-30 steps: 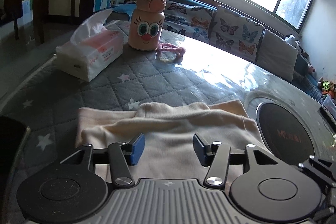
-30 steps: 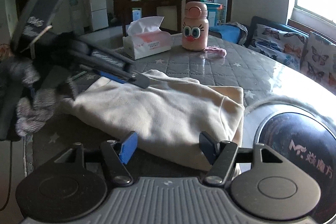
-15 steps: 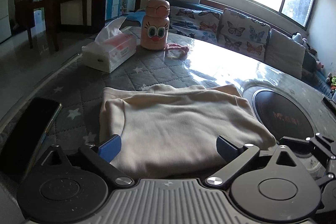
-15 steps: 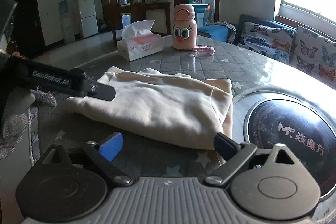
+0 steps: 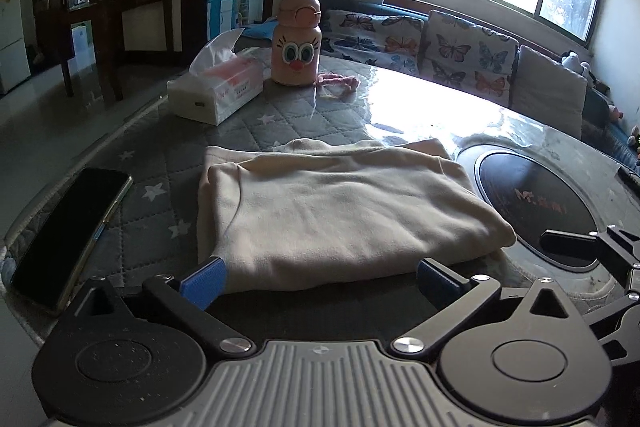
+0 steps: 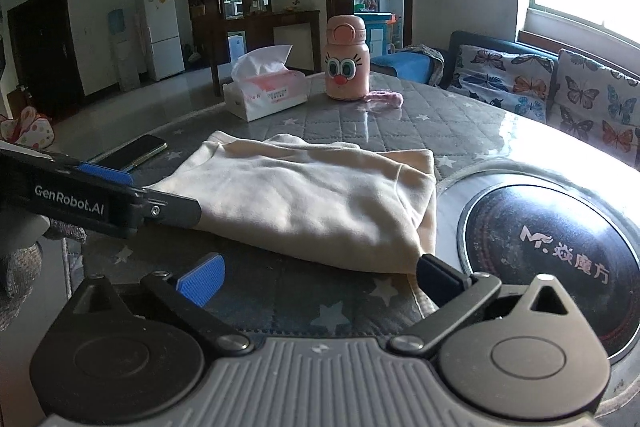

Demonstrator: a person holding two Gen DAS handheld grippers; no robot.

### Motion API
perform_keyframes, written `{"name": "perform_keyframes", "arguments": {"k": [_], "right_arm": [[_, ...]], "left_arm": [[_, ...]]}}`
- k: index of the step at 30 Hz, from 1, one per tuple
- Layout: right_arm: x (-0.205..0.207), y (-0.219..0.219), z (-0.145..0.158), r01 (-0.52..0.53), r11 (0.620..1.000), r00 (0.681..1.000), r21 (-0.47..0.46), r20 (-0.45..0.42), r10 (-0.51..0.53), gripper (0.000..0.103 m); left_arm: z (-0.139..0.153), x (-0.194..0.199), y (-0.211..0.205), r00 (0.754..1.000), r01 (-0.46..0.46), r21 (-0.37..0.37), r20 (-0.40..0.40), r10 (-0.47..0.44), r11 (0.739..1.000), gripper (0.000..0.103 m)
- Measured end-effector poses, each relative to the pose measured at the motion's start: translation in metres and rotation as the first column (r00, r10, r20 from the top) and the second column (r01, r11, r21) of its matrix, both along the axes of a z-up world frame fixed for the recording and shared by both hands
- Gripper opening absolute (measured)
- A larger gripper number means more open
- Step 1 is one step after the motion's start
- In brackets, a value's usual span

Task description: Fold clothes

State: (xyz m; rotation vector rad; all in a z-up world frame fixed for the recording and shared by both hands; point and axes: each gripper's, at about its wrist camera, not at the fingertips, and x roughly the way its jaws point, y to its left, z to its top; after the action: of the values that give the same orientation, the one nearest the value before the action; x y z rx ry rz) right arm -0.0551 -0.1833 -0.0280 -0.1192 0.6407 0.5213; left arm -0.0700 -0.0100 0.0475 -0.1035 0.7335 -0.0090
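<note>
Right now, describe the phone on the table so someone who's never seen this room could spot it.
Find the round table with the grey starred cover. Left of the folded cream garment, at the table's edge, lies the phone: flat, dark and glossy, unlike the white tissue box behind it.

On the quilted grey table cover (image 5: 160, 163) we see a tissue box (image 5: 216, 93) at the far left, a pink cartoon-faced bottle (image 5: 296, 45) just right of it, a phone (image 5: 68, 231) near left, and a round black hob (image 6: 548, 255) at right.
</note>
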Motion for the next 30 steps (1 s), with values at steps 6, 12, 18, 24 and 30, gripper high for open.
{"name": "perform_keyframes", "arguments": {"k": [6, 12, 18, 24, 30], "right_arm": [[-0.005, -0.002, 0.006, 0.012, 1.000, 1.000, 0.005, 0.015, -0.012, 0.103], [-0.011, -0.005, 0.009, 0.027, 0.999, 1.000, 0.024, 0.008, -0.028, 0.103], [-0.019, -0.003, 0.011, 0.030, 0.999, 0.999, 0.038, 0.011, -0.031, 0.103], [-0.029, -0.002, 0.016, 0.030, 0.998, 0.999, 0.048, 0.030, -0.031, 0.103], [-0.040, 0.000, 0.020, 0.027, 0.998, 0.999, 0.055, 0.046, -0.030, 0.103]], "left_arm": [[0.010, -0.009, -0.007, 0.999, 0.005, 0.036, 0.033, -0.006, 0.999, 0.103], [0.016, -0.023, -0.011, 0.998, 0.001, 0.072, 0.059, -0.005, 0.997, 0.103], [0.021, -0.036, -0.017, 0.996, 0.005, 0.116, 0.085, -0.015, 0.993, 0.103], [0.028, -0.049, -0.021, 0.993, 0.001, 0.136, 0.120, -0.017, 0.991, 0.103], [0.034, -0.062, -0.026, 0.988, -0.001, 0.157, 0.151, -0.023, 0.988, 0.103]]}}
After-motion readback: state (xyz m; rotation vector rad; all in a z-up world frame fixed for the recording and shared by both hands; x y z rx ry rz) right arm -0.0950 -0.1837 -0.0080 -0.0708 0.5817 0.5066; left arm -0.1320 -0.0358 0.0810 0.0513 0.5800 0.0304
